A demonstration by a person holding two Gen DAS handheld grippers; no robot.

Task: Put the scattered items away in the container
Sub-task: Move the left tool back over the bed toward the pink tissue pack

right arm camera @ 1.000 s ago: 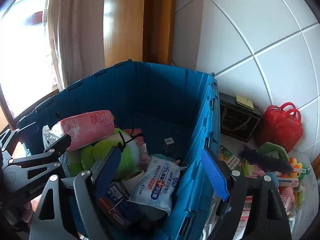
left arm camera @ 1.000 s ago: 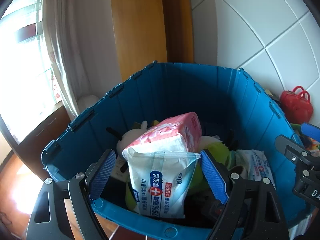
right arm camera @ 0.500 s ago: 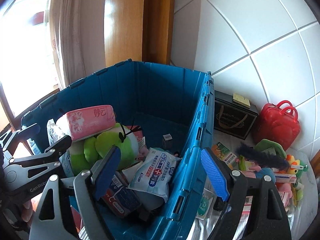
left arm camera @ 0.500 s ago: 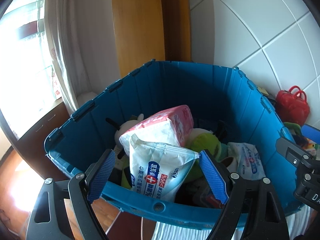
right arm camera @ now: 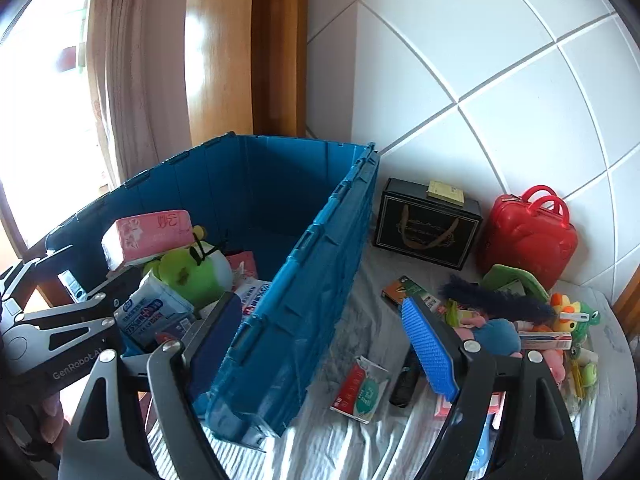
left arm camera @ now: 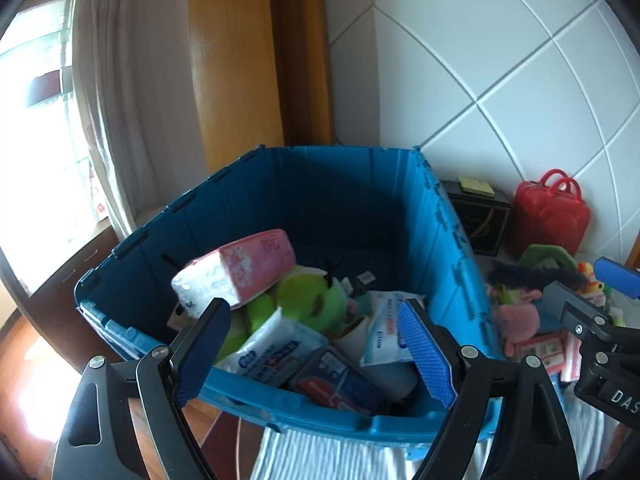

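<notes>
The blue crate (right arm camera: 304, 280) stands on a white cloth (right arm camera: 360, 440), holding a pink tissue pack (left arm camera: 244, 268), a green plush toy (left arm camera: 312, 296) and wipes packs (left arm camera: 280, 348). Beside it lie scattered toys (right arm camera: 500, 320), a black box (right arm camera: 428, 224) and a red case (right arm camera: 528, 236). The left gripper (left arm camera: 316, 352) and right gripper (right arm camera: 324, 344) both have jaws apart, empty.

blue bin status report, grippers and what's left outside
Left gripper open, empty, over blue bin. Right gripper open, empty, at bin's right wall. Wipes pack in bin. Small packet and toy pile outside.
</notes>
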